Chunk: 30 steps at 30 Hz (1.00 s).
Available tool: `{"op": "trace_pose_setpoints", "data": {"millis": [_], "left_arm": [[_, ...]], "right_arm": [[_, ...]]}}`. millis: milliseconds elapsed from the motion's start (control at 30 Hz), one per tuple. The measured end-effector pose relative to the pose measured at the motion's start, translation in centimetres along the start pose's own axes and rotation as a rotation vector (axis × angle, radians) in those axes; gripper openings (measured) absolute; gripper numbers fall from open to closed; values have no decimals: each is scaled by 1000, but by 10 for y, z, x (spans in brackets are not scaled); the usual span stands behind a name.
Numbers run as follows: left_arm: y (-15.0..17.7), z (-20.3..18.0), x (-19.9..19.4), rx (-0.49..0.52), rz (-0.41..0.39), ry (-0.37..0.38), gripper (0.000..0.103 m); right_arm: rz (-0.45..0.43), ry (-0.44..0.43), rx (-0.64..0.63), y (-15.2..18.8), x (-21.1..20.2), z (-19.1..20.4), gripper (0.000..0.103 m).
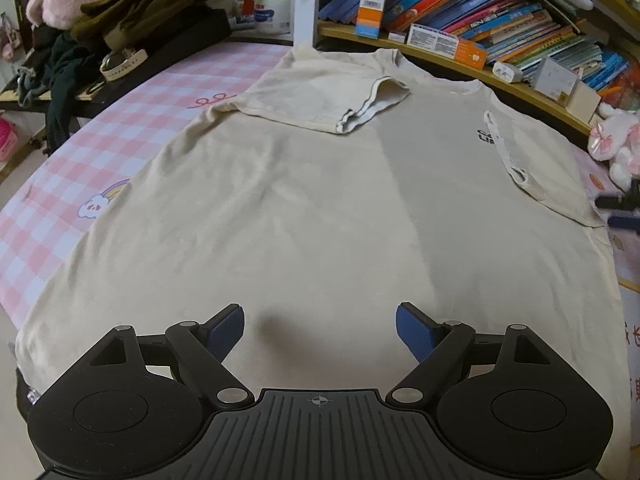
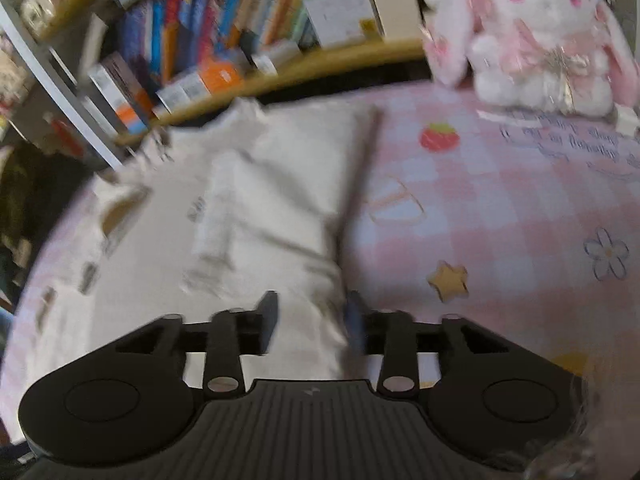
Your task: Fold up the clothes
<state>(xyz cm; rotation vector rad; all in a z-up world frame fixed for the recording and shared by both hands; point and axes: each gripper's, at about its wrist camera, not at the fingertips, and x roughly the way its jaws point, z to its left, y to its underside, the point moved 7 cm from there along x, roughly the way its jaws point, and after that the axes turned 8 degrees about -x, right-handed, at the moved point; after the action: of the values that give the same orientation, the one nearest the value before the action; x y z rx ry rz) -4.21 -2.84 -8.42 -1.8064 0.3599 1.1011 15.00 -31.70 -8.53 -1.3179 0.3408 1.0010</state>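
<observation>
A cream T-shirt [image 1: 320, 200] lies flat on the pink checked bedsheet [image 1: 132, 120], collar at the far end. One sleeve [image 1: 352, 96] is folded in over the chest, and the other sleeve [image 1: 508, 152] lies folded in at the right. My left gripper [image 1: 320, 316] hovers over the near part of the shirt, open, with nothing between its blue pads [image 1: 412, 328]. The right wrist view is blurred. My right gripper [image 2: 313, 304] sits at the shirt's [image 2: 280, 184] side edge with its jaws half narrowed. A ridge of fabric lies between the fingers, and I see no pinch.
A wooden shelf of books [image 1: 480, 8] and boxes runs along the far side. A pink and white plush rabbit [image 2: 536, 36] sits at the sheet's [image 2: 500, 240] far right. A pile of dark clothes [image 1: 132, 4] lies at the far left.
</observation>
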Motion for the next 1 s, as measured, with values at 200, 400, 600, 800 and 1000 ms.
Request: {"op": "trace_pose_setpoints", "data": {"millis": [200,400,600,800,1000], "left_arm": [[-1,-12,-2,37,-5,15,86],[-2,-13,2,19,4,11,86],[-3,-23,4,43,1,30,86],[-1,-23,4,30,1,27,86],[0,-27,1,32,-8,30,86]], "right_arm": [[-15,113,-82,-17,17,2,32],[32,200,-276,8,19,-2,31],[18,186,-280,15,5,-6,31],[-8,117,-214,19,-16,1,33],[6,93,-241,28,-15,12,32]]}}
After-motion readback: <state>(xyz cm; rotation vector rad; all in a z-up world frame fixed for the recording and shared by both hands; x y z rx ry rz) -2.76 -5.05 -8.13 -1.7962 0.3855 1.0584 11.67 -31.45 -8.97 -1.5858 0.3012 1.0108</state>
